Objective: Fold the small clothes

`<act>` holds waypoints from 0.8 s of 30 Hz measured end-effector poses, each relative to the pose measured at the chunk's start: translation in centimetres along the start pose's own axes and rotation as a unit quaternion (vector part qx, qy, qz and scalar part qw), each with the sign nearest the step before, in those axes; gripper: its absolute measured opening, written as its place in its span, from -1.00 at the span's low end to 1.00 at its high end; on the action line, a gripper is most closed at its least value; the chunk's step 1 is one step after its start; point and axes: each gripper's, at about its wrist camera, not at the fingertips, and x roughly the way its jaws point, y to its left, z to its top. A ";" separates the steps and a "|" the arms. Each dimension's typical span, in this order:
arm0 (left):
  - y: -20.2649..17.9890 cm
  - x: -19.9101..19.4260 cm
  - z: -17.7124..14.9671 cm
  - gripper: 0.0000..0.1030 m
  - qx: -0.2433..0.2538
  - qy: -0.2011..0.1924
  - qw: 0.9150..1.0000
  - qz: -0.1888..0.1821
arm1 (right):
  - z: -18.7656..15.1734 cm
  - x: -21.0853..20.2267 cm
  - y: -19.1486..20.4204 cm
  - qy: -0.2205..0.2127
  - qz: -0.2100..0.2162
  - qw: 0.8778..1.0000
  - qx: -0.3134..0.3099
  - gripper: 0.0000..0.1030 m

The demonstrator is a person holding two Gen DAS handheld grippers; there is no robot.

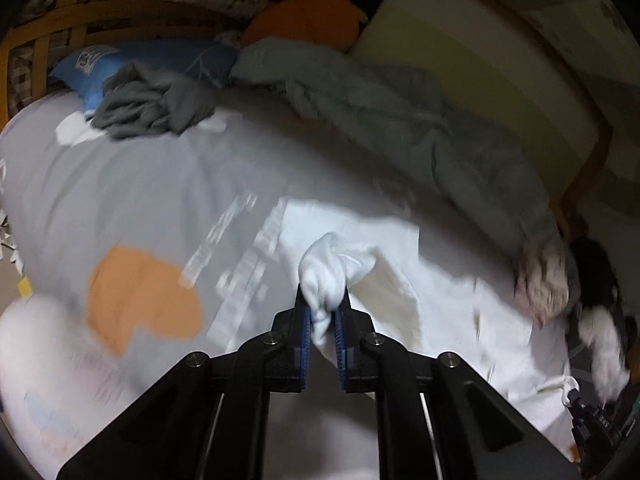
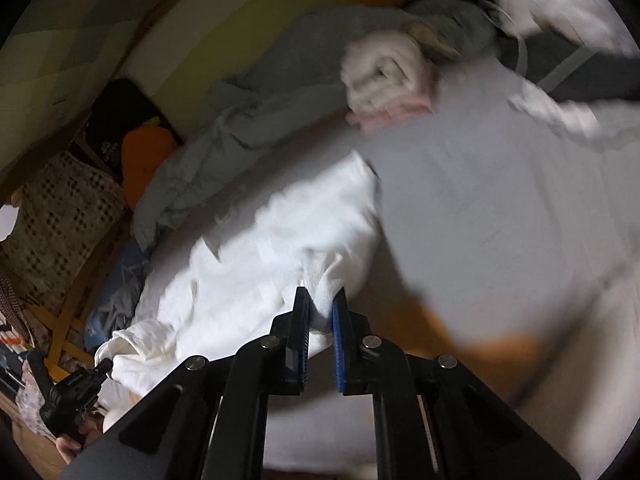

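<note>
L gripper [image 1: 323,312] is clamped on a bunched fold of the white garment [image 1: 400,272], soft crinkly cotton; R gripper [image 2: 321,308] pinches another edge of it. The garment lies across the grey bedsheet [image 1: 152,168] (orange blob print). Both views are motion-blurred. 1 crumpled grey cloth [image 1: 156,106] and 1 rumpled green-grey blanket [image 1: 400,120] lie beyond; blanket's far end is cut off.

White garment [image 1: 384,264]. Grey bedsheet [image 1: 132,184], orange patch [image 1: 140,300] and white lettering. Crumpled dark grey cloth [image 1: 156,106]. Blue pillow [image 1: 136,64]. Grey-green blanket [image 1: 420,120]. Orange cushion [image 1: 304,16]. Brown-checked cream pillow [image 2: 60,208]. Blue pads [image 1: 306,336] on black left gripper [image 1: 322,304].
</note>
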 end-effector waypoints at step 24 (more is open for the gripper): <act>-4.0 17.0 6.8 0.10 0.070 0.004 0.993 0.097 | 10.6 21.8 1.8 0.039 -0.088 0.995 -0.040 -0.35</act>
